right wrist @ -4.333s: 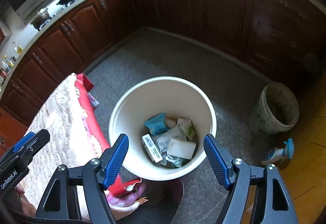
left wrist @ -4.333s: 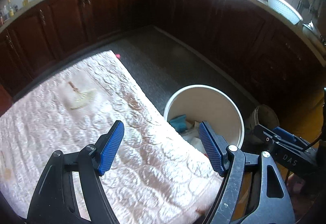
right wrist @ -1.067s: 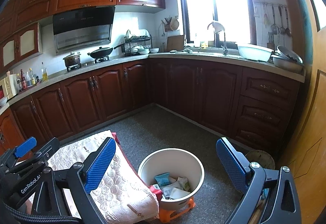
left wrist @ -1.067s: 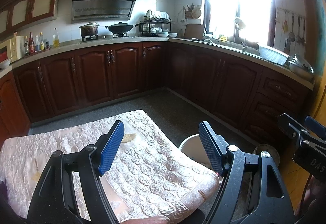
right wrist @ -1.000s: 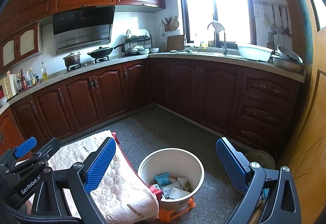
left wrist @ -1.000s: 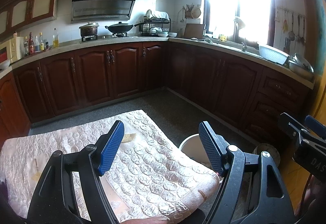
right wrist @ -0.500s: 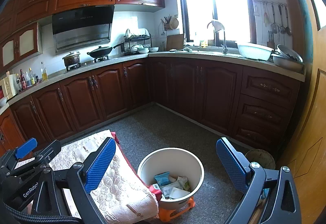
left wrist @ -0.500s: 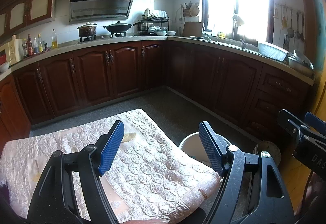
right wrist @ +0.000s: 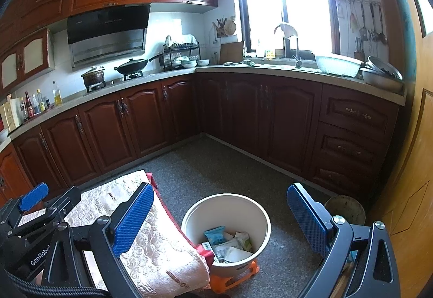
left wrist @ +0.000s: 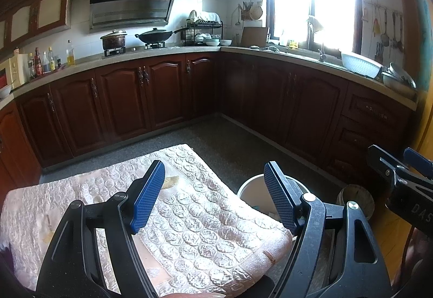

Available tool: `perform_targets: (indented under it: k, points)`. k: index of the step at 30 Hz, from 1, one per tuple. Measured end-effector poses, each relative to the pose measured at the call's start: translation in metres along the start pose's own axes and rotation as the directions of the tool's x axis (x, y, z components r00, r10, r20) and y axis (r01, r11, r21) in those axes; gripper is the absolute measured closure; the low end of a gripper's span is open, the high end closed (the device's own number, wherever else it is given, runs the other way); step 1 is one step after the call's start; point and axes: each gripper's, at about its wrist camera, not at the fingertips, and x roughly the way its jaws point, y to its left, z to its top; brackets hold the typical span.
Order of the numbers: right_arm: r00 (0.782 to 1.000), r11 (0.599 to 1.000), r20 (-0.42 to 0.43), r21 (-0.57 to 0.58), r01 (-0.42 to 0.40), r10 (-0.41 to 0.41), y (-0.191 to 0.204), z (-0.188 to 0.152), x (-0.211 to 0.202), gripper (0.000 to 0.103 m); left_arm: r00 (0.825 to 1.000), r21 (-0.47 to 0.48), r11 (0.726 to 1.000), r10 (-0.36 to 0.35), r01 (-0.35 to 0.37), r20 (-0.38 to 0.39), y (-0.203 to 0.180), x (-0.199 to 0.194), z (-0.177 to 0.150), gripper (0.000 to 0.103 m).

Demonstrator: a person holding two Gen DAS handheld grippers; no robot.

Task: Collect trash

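— Looking along the left gripper (left wrist: 213,199), what do you see between the blue pads?

— Nothing held. Its jaws stand wide apart over a pink quilted cloth (left wrist: 189,219) that covers a low surface. A pale flat scrap (left wrist: 169,182) lies on that cloth just beside the left pad, and a thin brown stick-like bit (left wrist: 48,220) lies farther to the left.

— And the right gripper (right wrist: 220,219)?

— Also spread wide, with nothing in its grasp. It hangs above the floor with the white bucket (right wrist: 263,219) showing between its fingers.

— Where is the trash?

— Most of it sits inside that bucket: a blue packet (right wrist: 215,234), a green and white wrapper (right wrist: 243,238), and white papers (right wrist: 232,250) piled at the bottom.

— What does the bucket rest on?

— An orange plastic stool (right wrist: 235,275), touching the red edge (right wrist: 204,250) of the cloth-covered surface.

— Anything else on the floor?

— A second, dirty grey bucket (right wrist: 345,210) stands near the drawers, apart from the white one, on grey speckled flooring (right wrist: 216,162).

— Can each gripper see the other?

— Yes. The right one appears at the right edge of the left view, and the left one at the lower left of the right view.

— And the background?

— Dark wooden cabinets (right wrist: 151,119), a wok (right wrist: 131,66) on the hob, a bright window (right wrist: 286,8).
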Motion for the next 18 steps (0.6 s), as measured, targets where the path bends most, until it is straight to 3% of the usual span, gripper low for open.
perform_targets:
  k: [18]
  points:
    - [0.999,1.0,-0.031,0.006,0.013,-0.013,-0.003,-0.004,0.012,0.005,0.999,0.013,1.0,-0.022,0.023,-0.025,-0.005,0.013,-0.001,0.028]
